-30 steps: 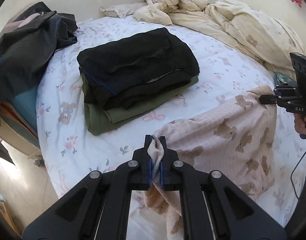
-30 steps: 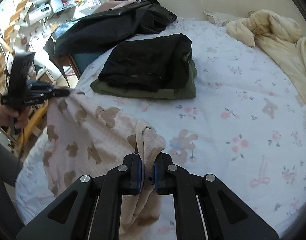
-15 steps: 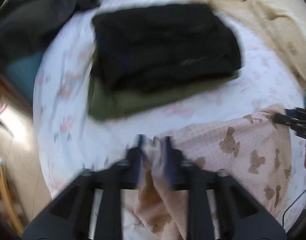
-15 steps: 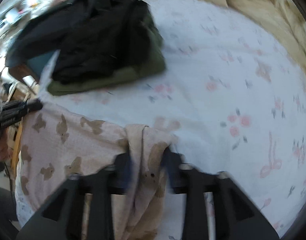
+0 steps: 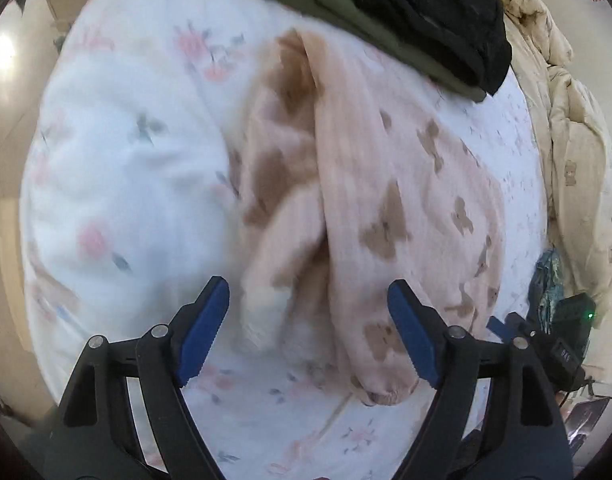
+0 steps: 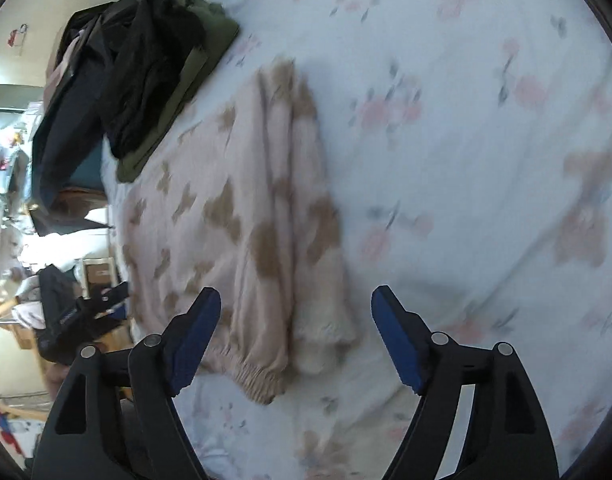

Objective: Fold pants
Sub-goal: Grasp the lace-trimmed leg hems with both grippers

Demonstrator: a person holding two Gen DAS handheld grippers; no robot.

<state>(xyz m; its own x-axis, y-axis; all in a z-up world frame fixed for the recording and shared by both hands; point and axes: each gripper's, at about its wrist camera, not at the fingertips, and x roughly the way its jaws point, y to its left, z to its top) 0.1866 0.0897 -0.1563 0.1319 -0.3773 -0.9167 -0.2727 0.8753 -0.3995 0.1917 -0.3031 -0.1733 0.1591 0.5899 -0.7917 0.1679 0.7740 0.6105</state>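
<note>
The pink pants with brown bear print (image 5: 370, 184) lie folded on the floral bed sheet (image 5: 118, 168); they also show in the right wrist view (image 6: 242, 216). My left gripper (image 5: 308, 312) is open and empty, its blue pads either side of the pants' near end. My right gripper (image 6: 296, 322) is open and empty, just above the pants' elastic cuff (image 6: 254, 376). The right gripper also shows at the lower right of the left wrist view (image 5: 546, 336), and the left gripper at the lower left of the right wrist view (image 6: 82, 312).
A stack of folded black and olive clothes (image 5: 406, 12) lies just beyond the pants, also seen in the right wrist view (image 6: 154, 76). A cream duvet (image 5: 570, 128) is bunched at the right. The bed edge and floor (image 5: 10, 80) are at the left.
Both grippers were shut on the pants' corners and held them up. They swung down and opened, and the pants now lie released on the bed.
</note>
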